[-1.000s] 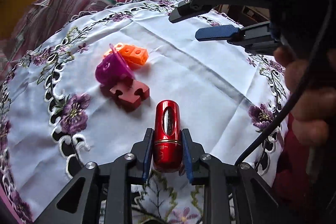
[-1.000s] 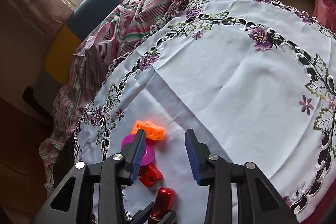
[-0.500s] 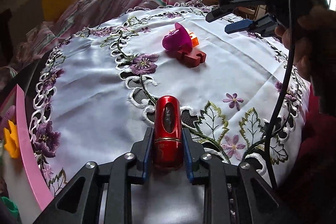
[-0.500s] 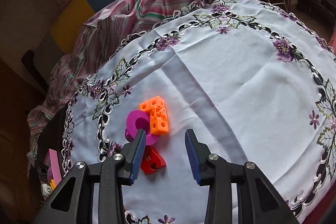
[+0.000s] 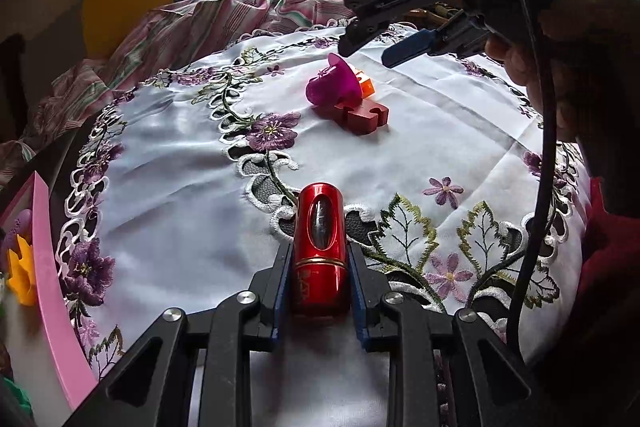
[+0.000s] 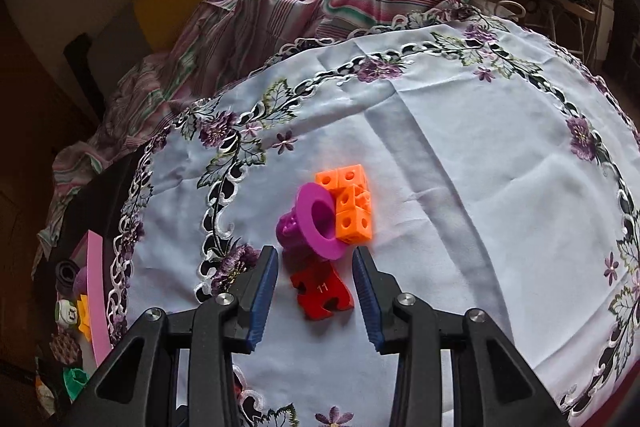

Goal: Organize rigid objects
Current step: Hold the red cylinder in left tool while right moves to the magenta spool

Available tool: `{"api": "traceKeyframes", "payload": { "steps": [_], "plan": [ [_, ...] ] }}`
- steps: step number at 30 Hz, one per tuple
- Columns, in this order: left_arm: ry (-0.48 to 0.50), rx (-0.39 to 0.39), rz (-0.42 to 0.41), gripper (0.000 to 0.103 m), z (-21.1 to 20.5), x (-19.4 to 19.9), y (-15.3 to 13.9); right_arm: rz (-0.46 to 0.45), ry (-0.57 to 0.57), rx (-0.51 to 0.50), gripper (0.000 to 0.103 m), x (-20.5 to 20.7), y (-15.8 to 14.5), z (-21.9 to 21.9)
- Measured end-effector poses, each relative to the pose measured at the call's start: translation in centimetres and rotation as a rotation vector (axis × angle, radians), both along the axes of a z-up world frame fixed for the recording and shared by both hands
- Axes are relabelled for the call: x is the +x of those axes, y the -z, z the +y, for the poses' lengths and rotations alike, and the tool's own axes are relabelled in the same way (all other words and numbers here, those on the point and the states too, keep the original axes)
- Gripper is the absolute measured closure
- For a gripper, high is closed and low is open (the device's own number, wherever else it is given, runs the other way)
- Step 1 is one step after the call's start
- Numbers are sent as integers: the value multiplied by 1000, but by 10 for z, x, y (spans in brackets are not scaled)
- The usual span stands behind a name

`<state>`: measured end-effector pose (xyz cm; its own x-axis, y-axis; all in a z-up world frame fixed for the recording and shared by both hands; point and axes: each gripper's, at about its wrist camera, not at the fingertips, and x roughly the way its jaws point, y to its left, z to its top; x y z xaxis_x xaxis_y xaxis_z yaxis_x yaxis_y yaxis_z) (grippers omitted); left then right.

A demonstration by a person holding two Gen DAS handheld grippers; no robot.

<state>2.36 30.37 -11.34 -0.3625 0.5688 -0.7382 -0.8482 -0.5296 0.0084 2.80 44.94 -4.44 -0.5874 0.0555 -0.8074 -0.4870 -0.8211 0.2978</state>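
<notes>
Left hand-held gripper (image 5: 320, 291) pinching red cylinder (image 5: 320, 247); right hand-held gripper (image 6: 315, 269) spread above red puzzle piece (image 6: 322, 291).

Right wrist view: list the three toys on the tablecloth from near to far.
Red puzzle piece → purple funnel-shaped toy → orange cube block.

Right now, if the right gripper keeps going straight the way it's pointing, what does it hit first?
Most likely the red puzzle piece: it lies between the open right gripper fingers' tips, nearer than the purple spool. Depth is unclear.
</notes>
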Motion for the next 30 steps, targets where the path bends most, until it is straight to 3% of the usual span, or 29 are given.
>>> {"api": "traceKeyframes", "payload": {
  "steps": [8, 12, 15, 20, 25, 27, 30],
  "plan": [
    [0, 17, -22, 76, -3, -2, 0, -52, -3, -4, 64, -50, 12, 3],
    [1, 26, -37, 76, -5, -3, 0, 62, -142, -196, 62, -53, 8, -8],
    [-2, 30, -42, 76, -6, -4, 0, 96, -156, -205, 62, -48, 0, -14],
    [-1, 32, -41, 76, -6, -4, 0, 59, -126, -161, 62, -47, 6, -14],
    [1, 35, -47, 76, -7, -4, 0, -1, -148, -27, 56, -55, 1, -13],
    [1, 37, -50, 76, -8, -5, 0, -37, -225, 88, 48, -64, -10, -24],
    [1, 39, -52, 76, -7, -5, 0, -101, -436, 277, 42, -79, -25, -57]
  ]
}}
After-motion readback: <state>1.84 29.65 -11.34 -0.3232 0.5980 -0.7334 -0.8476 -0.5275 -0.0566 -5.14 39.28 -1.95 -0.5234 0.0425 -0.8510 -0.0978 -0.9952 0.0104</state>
